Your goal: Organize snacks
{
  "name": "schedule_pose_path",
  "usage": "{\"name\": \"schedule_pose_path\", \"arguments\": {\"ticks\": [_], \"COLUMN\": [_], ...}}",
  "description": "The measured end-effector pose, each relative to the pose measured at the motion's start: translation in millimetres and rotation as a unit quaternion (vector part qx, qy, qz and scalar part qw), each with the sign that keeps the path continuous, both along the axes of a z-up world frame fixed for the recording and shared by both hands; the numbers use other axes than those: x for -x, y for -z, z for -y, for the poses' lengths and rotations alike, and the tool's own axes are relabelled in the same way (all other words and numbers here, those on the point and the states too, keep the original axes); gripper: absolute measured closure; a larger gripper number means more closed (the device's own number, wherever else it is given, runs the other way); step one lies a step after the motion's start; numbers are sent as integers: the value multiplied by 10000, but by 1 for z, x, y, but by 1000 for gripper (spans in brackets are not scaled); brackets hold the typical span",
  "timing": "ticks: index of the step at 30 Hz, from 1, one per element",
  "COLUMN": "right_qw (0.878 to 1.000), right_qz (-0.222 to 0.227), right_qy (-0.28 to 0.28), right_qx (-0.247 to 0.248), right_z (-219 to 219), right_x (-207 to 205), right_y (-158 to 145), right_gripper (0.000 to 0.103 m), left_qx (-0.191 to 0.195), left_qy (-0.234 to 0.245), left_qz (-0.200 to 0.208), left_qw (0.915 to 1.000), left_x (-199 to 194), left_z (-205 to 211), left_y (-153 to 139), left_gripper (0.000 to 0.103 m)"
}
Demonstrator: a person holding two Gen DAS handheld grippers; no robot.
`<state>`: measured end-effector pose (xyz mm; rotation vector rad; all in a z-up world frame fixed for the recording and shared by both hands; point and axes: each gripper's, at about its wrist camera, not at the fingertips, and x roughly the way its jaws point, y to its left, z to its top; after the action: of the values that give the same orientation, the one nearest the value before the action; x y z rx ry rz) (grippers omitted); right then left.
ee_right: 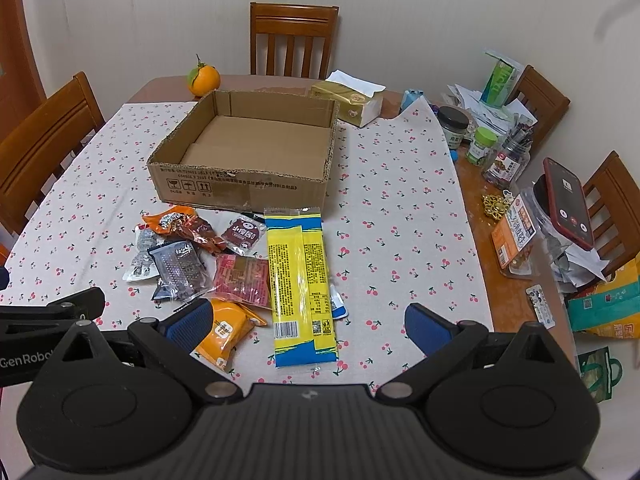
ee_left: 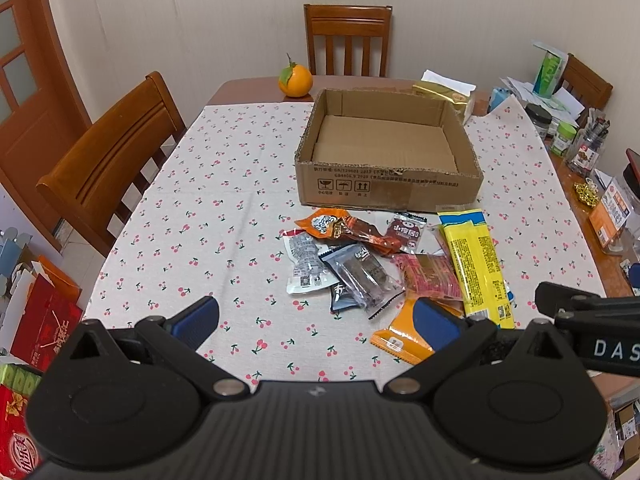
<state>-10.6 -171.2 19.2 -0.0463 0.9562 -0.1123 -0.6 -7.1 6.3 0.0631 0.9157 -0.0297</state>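
An empty open cardboard box [ee_left: 384, 168] [ee_right: 240, 188] sits on the cherry-print tablecloth. In front of it lie several snack packets: a long yellow and blue packet [ee_left: 478, 264] [ee_right: 300, 284], an orange packet [ee_left: 402, 340] [ee_right: 226, 330], a pink packet [ee_left: 430, 276] [ee_right: 242, 278], a dark clear-wrapped packet [ee_left: 360, 274] [ee_right: 180, 268], a silver packet [ee_left: 304, 260], a brown-orange packet [ee_left: 344, 230] [ee_right: 180, 224] and a small dark red packet [ee_left: 408, 232] [ee_right: 242, 234]. My left gripper [ee_left: 316, 322] is open above the near table, left of the pile. My right gripper [ee_right: 308, 324] is open over the yellow packet's near end.
An orange [ee_left: 295, 80] [ee_right: 204, 78] and a tissue pack [ee_right: 348, 100] stand behind the box. Jars, papers and a phone [ee_right: 568, 204] crowd the table's right edge. Wooden chairs [ee_left: 116, 160] [ee_right: 294, 38] stand at the left, far and right sides. Boxes lie on the floor at left.
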Motion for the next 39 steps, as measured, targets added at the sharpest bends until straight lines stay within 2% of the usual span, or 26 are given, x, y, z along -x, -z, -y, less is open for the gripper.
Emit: {"name": "schedule_pose_path", "arguments": {"ticks": [29,39], "right_qw": [9999,9993], "right_qz": [44,148], "right_qy": [-81,-329], "right_qx": [56,46], "right_z": [2,7], "right_x": [3,-1], "right_y": [0,6], "right_gripper": [0,0], "left_qx": [45,152], "left_qy": [7,296], "left_qz": [-27,210], "left_qw": [10000,9992], "left_x": [1,-2], "left_z": [2,5], "left_y": [2,17], "left_gripper": [1,1]}}
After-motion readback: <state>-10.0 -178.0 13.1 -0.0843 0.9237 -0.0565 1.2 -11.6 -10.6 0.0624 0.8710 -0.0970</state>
